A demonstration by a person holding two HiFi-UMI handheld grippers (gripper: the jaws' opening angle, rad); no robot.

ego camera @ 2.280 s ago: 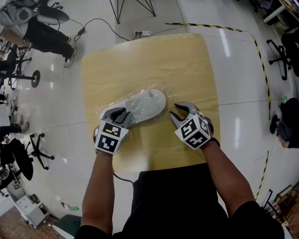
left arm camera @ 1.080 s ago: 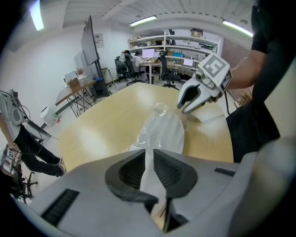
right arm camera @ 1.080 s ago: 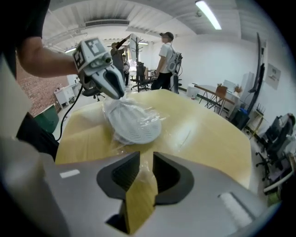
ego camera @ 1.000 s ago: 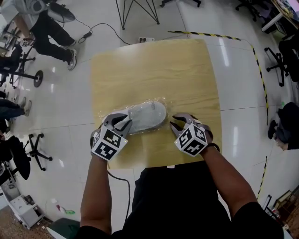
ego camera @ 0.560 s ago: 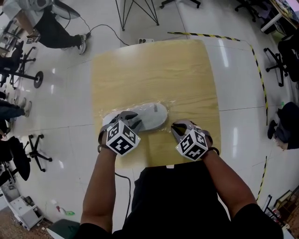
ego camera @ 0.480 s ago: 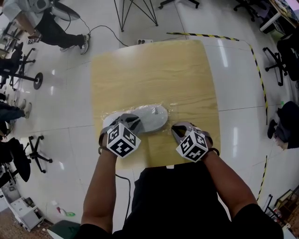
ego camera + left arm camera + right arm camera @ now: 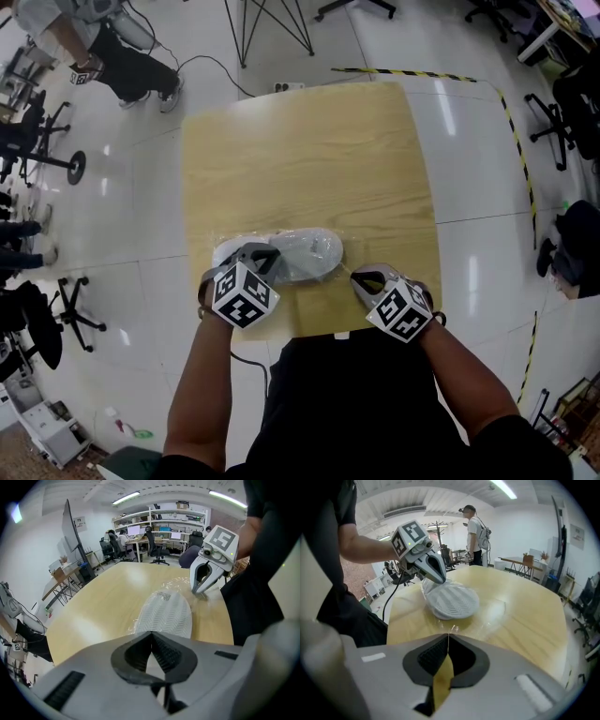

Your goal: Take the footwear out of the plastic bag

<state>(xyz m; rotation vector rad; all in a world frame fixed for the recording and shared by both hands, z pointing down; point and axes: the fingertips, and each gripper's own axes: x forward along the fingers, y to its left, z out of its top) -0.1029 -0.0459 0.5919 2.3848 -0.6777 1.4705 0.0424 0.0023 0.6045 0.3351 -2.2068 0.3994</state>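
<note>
Head view: the bag (image 7: 490,613) is pinched in the just-closed jaws of the left gripper (image 7: 265,255) and right gripper (image 7: 362,275), with the shoe (image 7: 305,255) inside, between them. Next, the bag likely must be drawn off the shoe.

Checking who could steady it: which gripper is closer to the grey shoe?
Left. The left gripper is shut on the plastic bag right at one end of the shoe; the right gripper pinches the bag's edge, apart from the shoe.
</note>
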